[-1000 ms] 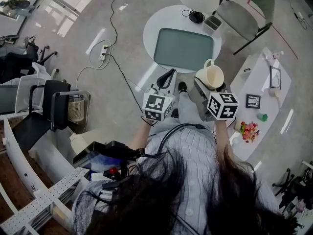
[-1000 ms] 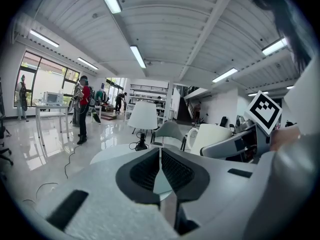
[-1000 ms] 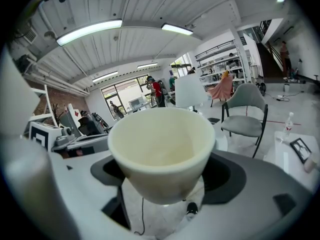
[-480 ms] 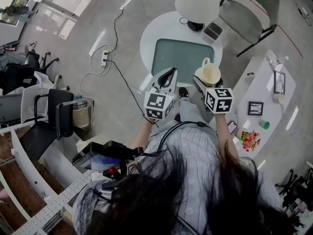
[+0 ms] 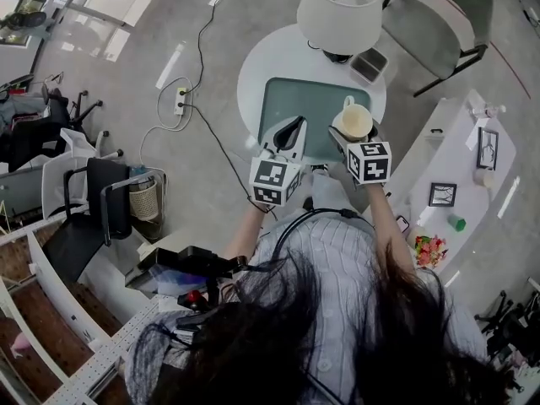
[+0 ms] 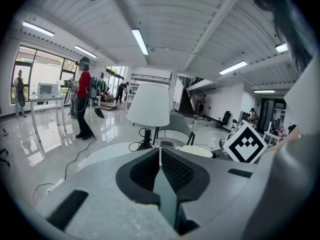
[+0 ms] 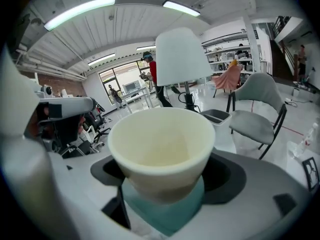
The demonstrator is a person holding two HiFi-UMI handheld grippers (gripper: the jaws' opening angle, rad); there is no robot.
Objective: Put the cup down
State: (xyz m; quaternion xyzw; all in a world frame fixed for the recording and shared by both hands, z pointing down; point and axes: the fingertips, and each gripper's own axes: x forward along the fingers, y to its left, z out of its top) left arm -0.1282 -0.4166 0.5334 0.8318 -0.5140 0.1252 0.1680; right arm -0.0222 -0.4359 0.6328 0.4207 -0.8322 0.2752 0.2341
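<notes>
Two tools were seen: the left tool (image 6: 160, 160) was closed on nothing, the right tool (image 5: 339, 137) clamped around a cream ceramic cup (image 7: 161, 146).

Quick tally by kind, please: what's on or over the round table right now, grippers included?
Lamp: 1
Green mat: 1
Grey box: 1
Cup: 1
Hand-held grippers: 2, the left hand-held gripper and the right hand-held gripper
Total: 6

In the head view, the right gripper (image 5: 353, 135) covers the lower part of the cup (image 5: 354, 120); the top edge cuts off the chair (image 5: 434, 28).
</notes>
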